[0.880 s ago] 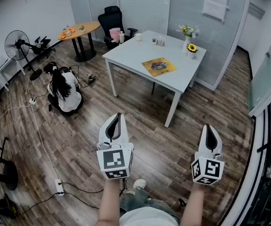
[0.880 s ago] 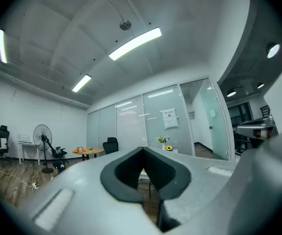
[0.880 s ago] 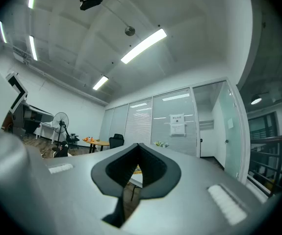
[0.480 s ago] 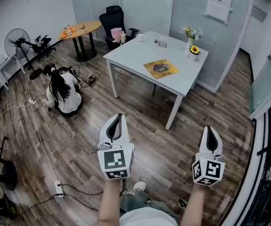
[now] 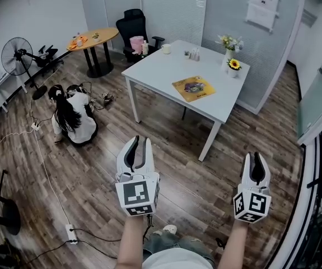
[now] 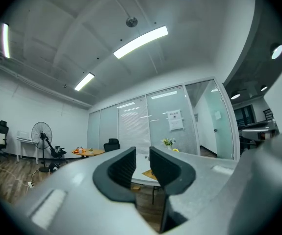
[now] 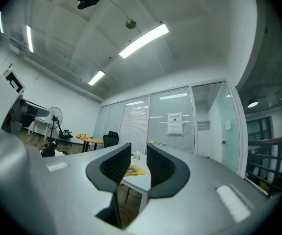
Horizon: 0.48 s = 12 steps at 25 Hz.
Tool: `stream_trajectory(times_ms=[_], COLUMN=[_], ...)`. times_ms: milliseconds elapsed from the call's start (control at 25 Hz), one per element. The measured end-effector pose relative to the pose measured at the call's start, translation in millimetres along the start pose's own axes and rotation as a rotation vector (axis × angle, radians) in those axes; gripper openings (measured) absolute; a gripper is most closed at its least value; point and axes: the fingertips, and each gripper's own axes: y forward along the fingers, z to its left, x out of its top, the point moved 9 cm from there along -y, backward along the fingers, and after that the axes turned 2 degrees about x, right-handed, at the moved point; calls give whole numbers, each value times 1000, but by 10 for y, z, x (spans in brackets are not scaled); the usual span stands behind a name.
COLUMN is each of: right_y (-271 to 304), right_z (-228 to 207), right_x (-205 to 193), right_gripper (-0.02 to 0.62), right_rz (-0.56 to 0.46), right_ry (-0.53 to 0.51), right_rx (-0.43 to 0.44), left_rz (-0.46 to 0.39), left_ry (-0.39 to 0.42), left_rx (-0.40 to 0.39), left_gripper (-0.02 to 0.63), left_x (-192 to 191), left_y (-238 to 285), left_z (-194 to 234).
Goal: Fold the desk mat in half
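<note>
Desk mat, yellow printed rectangle point(image 5: 193, 88), flat on white counter point(image 5: 161, 66), well apart from our grippers. Left gripper point(image 5: 141, 142) and right gripper point(image 5: 255, 157): jaws narrowly parted, empty. Risk, we judge: thin edge slips, mat skids toward sunflower vase point(image 5: 233, 69).

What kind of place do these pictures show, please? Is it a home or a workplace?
Most likely a workplace: an office or a small meeting room. It has glass partition walls with blinds, a white table with a desk mat on it, and a black office chair behind the table.
</note>
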Motion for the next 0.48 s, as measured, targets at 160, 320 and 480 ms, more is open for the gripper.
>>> stream_trajectory(times_ms=[160,320,480], right_y=[162,301,521], right_z=[57,136,147], right_x=[-47,-134,-187], right_gripper=[194,264,286], right_rz=[17,49,65], right_ry=[7,2,-10], right_rx=[16,38,46], left_rz=[0,15,29], left_ry=[13,11,12], left_rx=[-27,-46,-46], left_gripper=[184,239,256], left_x=[-74,-168,-250], left_y=[192,333,537], left_z=[75,135,147])
